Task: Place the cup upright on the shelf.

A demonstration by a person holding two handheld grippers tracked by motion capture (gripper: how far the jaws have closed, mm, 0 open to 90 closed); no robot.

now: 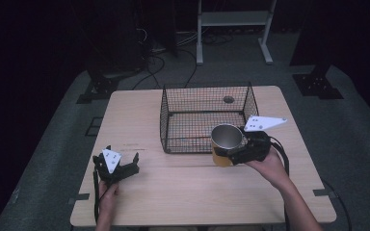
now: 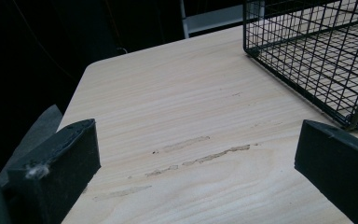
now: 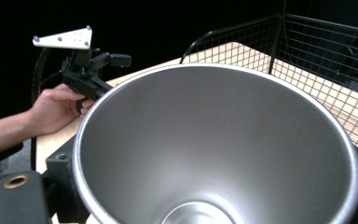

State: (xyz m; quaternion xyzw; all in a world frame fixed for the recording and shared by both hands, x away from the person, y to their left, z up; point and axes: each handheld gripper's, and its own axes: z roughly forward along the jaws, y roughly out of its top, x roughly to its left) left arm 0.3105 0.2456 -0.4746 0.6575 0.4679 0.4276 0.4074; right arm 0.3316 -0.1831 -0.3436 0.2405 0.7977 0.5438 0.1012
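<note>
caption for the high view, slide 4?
Right gripper holds a steel cup beside the wire basket; left gripper rests open.

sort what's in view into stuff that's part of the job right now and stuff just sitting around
In the job:
- right gripper, shut on the cup
- steel cup with a yellow outside, held up at the basket's near right corner
- black wire mesh basket, nothing inside

Just there:
- left gripper, open, idle on the pale wooden table
- white metal rack behind

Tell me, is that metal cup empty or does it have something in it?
Empty. The right gripper view looks straight into the metal cup, showing bare steel walls down to the bottom. The right gripper holds it upright beside the wire basket.
</note>
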